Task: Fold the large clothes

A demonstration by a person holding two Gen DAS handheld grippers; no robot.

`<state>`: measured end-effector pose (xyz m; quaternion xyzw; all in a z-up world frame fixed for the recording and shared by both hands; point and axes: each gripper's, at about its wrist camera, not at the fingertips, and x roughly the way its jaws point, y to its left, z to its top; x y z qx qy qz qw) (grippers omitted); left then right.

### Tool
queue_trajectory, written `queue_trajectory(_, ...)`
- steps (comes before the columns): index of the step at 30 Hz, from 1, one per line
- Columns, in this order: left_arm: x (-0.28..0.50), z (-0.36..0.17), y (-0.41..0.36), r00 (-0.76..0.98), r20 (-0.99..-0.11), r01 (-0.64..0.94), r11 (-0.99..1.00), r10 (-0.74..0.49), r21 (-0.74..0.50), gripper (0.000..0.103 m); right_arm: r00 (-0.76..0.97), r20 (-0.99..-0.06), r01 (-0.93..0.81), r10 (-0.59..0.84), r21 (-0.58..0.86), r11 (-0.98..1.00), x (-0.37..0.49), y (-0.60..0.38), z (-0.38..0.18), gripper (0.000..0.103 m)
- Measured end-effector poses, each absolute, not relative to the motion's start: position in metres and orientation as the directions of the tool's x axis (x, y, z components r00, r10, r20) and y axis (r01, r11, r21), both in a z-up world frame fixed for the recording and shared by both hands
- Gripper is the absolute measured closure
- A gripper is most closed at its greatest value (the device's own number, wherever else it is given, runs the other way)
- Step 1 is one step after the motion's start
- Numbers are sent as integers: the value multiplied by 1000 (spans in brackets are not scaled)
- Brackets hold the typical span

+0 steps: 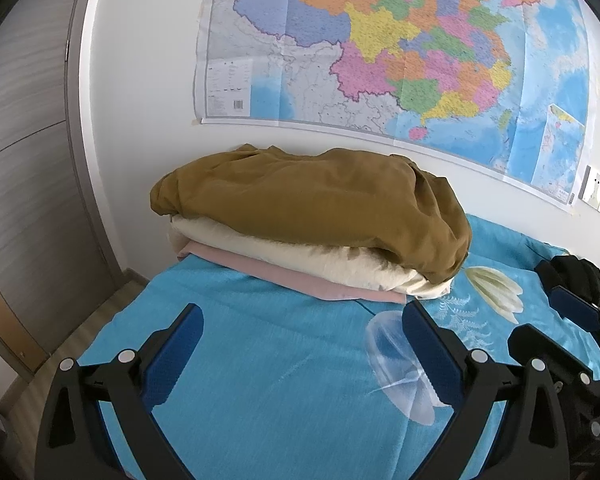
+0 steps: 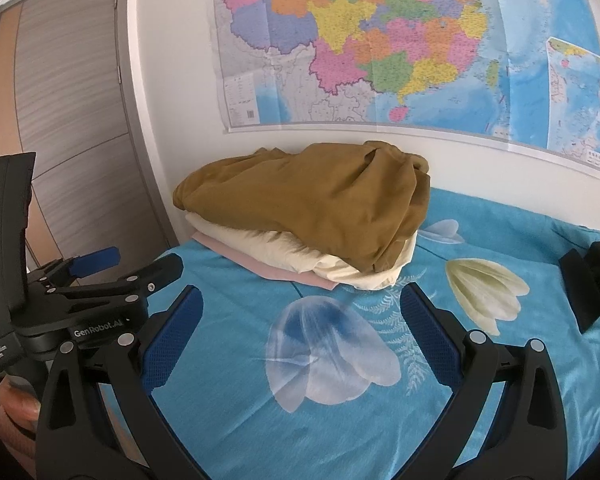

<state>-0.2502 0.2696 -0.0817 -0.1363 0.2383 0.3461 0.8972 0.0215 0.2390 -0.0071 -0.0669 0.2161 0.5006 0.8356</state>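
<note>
Three folded clothes are lying in one pile on the bed, near the wall under the map: a brown garment on top, a cream one under it and a thin pink one at the bottom. The brown garment is looking soft and puffy, with many wrinkles at its right end, and it is hiding most of the two lower pieces, so only their front edges are showing. The bed is wearing a turquoise sheet printed with pale flowers and fern leaves. The left gripper is hovering above the sheet in front of the pile, its blue-padded fingers standing wide apart and touching nothing. The right gripper is doing the same just beside it, fingers also spread and empty. A black cloth thing is lying at the right edge of the bed; it is cut off and I cannot tell what it is. A grey door is standing left of the bed.
</note>
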Motion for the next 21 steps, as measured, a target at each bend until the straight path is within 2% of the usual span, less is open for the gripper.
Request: queue_trajectory(21,-249,-80,270,653,-517,-680,730,553,-78,6,401,-425,-868,811,107,485,21,236,-7,6)
